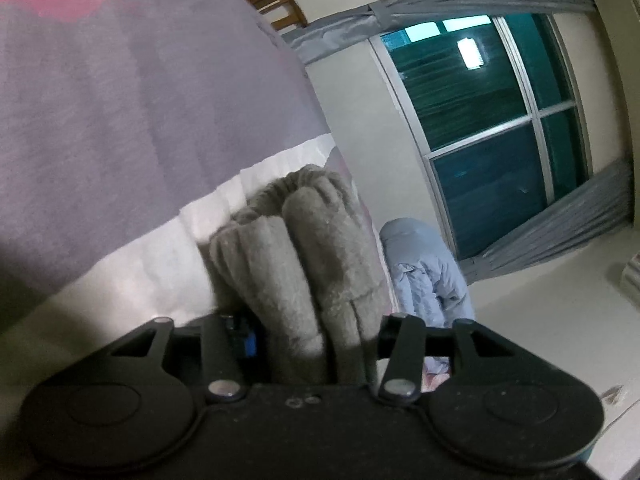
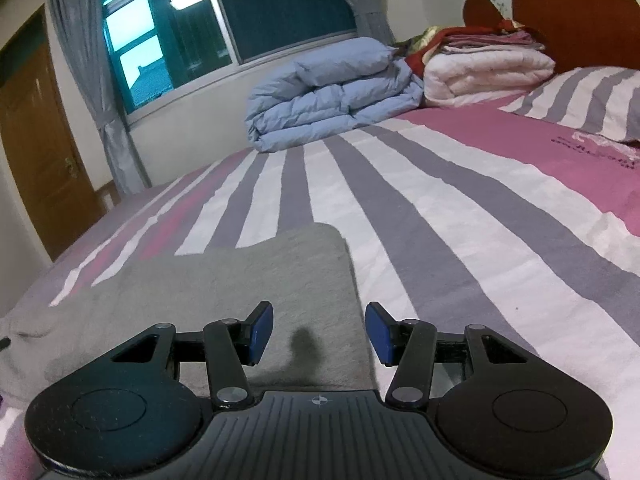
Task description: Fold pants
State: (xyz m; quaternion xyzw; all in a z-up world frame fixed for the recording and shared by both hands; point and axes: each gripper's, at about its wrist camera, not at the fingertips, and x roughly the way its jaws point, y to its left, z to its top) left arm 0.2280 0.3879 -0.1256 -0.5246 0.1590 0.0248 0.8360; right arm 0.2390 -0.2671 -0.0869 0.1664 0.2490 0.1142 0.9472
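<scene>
The grey fleece pants [image 2: 224, 280] lie flat on the striped bed sheet [image 2: 440, 208], with a corner reaching toward the window. My right gripper [image 2: 319, 334] is open and empty, its blue pads [image 2: 262, 334] low over the near part of the pants. In the left wrist view my left gripper [image 1: 316, 340] is shut on a bunched, doubled part of the grey pants [image 1: 304, 248], which sticks up between the fingers. The left view is tilted, with the bed sheet [image 1: 120, 120] filling its left side.
A folded blue duvet [image 2: 332, 92] and a folded white quilt [image 2: 484, 72] under a stack of blankets sit at the far side of the bed. A striped pillow [image 2: 592, 96] lies by the wooden headboard [image 2: 572, 12]. A window [image 2: 248, 12] and a wooden door [image 2: 36, 152] are behind.
</scene>
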